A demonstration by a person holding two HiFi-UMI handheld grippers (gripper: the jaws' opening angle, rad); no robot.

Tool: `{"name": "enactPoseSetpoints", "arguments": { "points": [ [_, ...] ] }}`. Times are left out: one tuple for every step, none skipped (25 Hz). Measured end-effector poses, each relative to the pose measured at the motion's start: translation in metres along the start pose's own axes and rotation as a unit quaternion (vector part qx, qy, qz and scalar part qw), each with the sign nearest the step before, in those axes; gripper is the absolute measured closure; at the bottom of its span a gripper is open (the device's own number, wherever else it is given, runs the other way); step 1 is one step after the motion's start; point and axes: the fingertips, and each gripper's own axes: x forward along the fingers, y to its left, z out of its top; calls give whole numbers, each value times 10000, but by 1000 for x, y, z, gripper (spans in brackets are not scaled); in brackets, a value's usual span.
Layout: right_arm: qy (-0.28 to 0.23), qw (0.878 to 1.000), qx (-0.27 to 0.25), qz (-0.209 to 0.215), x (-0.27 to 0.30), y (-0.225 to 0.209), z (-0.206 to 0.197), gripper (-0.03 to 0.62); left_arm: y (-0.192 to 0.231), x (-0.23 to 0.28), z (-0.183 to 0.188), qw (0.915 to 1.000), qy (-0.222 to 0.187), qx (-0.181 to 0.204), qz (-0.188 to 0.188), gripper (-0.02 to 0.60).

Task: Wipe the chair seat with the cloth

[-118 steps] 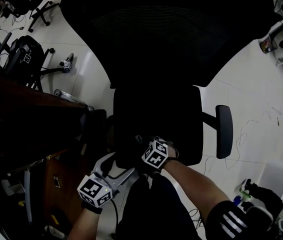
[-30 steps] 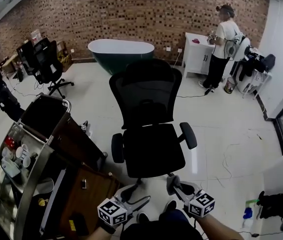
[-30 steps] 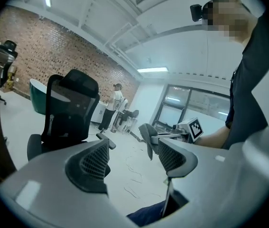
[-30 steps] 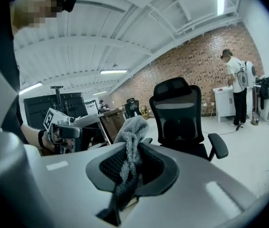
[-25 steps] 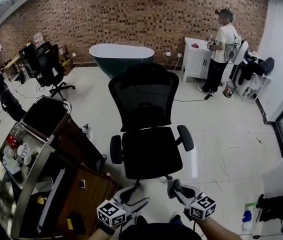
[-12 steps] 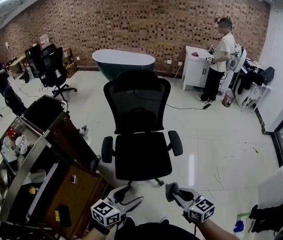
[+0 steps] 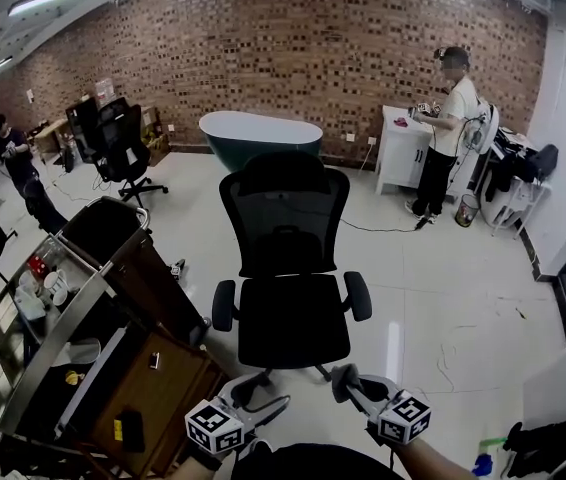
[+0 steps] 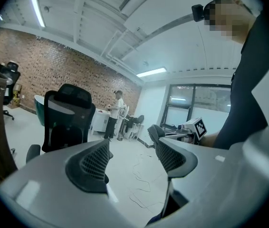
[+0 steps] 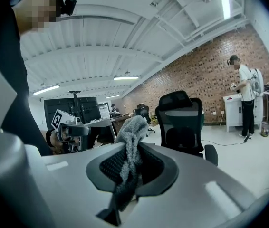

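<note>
Cloth [image 9: 132,129] sits pinched in the right tongs [image 9: 130,163], ready for wiping, while the left tongs [image 8: 132,156] hang spread and empty, both well apart from the office chair seat [image 7: 293,320] ahead.

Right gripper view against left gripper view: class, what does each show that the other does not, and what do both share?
Only the right gripper view shows the right gripper with its jaws shut on the grey cloth, and dark monitors behind.

Only the left gripper view shows the left gripper with its jaws apart and nothing between them, tall windows, and a loose cable on the floor.

Both show the black chair, the brick wall and a standing person.
</note>
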Motion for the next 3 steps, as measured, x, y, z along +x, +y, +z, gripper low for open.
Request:
{"name": "enactPoseSetpoints", "arguments": {
  "points": [
    [-4, 10000, 3, 14, 0, 1, 0, 548, 0, -1, 0, 10000, -3, 4, 3, 232],
    [-6, 10000, 8, 29, 1, 2, 1, 548, -1, -1, 0, 10000, -5, 5, 7, 233],
    [-7, 10000, 15, 44, 1, 3, 1, 548, -1, -2, 0, 10000, -5, 6, 12, 232]
  ]
}}
